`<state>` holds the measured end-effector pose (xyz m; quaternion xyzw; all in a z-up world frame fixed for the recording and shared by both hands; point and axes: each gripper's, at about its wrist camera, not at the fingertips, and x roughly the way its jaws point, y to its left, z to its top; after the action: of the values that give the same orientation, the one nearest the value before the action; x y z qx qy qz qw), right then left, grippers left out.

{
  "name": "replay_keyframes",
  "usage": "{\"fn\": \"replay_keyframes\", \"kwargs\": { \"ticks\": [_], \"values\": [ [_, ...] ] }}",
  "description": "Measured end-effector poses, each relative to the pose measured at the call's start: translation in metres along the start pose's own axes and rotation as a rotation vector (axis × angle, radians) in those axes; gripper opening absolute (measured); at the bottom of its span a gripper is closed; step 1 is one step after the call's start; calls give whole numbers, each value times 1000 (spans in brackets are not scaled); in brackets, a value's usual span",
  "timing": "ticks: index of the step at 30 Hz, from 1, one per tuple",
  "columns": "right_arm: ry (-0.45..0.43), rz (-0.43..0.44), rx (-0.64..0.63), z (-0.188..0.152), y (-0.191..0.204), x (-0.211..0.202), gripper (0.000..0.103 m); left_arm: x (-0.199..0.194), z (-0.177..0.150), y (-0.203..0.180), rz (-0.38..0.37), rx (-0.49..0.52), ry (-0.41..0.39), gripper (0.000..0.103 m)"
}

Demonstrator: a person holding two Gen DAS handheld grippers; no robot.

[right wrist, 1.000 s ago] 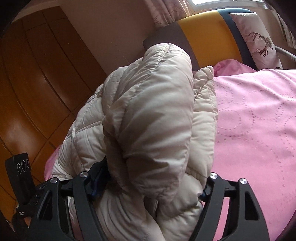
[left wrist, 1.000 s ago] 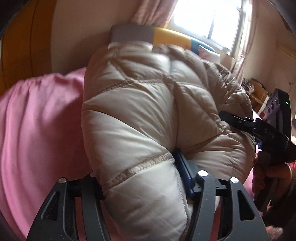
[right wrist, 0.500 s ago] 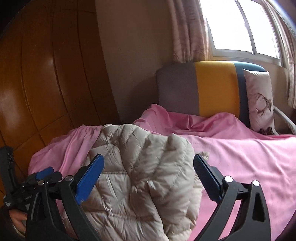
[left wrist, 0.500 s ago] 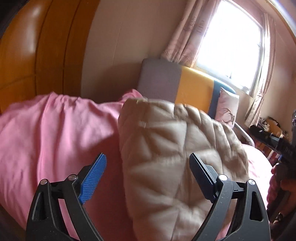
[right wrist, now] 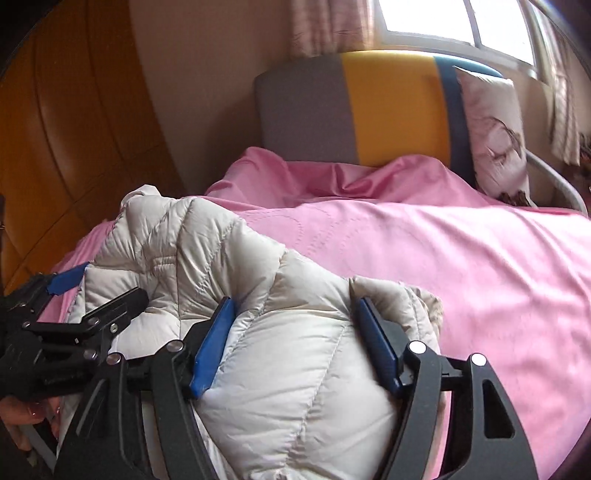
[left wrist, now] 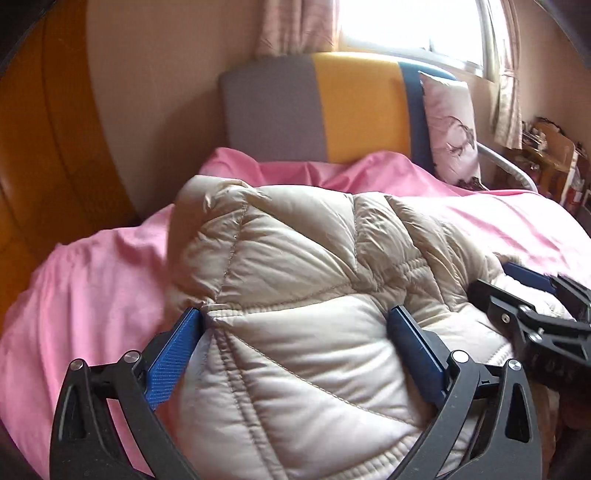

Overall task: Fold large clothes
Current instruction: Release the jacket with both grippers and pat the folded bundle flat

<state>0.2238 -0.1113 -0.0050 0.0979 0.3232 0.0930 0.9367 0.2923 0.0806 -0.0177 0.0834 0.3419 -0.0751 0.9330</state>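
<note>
A puffy beige quilted jacket (left wrist: 295,266) lies bunched on the pink bedspread (left wrist: 92,288). My left gripper (left wrist: 294,314) straddles its near bulge. Its jaws are opening and stand very wide, blue pads (left wrist: 173,350) resting against the padding. In the right wrist view the jacket (right wrist: 295,387) fills my right gripper (right wrist: 293,302), whose jaws are closing, and both pads dent a thick fold. Each gripper appears in the other's view: the right gripper (left wrist: 509,284) on the jacket's right end, the left gripper (right wrist: 103,288) on its left end. A hand (right wrist: 26,417) holds the left one.
The bed's grey, yellow and blue headboard (left wrist: 332,110) stands at the far end with a patterned pillow (left wrist: 450,125) against it. A wooden wardrobe (left wrist: 44,147) runs along the left. A window (right wrist: 443,22) with curtains is behind, and cluttered shelves (left wrist: 554,158) are far right.
A second ago both grippers held the jacket up. They let go and drew back, leaving it on the bed. Both have since pushed forward over it, the right narrower.
</note>
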Motion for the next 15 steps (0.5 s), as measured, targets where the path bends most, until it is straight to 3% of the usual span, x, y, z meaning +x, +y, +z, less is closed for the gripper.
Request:
{"fn": "replay_keyframes", "kwargs": {
  "ticks": [5,8,10,11,12,15],
  "values": [
    [35,-59,-66,8,-5,23,70,29,7,-7,38,-18,60,100],
    [20,-58,-89,-2,-8,24,74,23,5,-9,55,-14,43,100],
    [11,-88,-119,-7,-7,20,81,10,1,-11,66,-6,24,100],
    [-3,-117,-131,-7,-5,14,94,1,-1,-11,78,-7,18,100],
    [-18,-143,-134,-9,-3,6,101,-6,-4,-10,83,-11,24,100],
    [-29,-110,-99,-14,-2,-22,101,-34,-12,-7,94,-47,22,100]
  ]
}}
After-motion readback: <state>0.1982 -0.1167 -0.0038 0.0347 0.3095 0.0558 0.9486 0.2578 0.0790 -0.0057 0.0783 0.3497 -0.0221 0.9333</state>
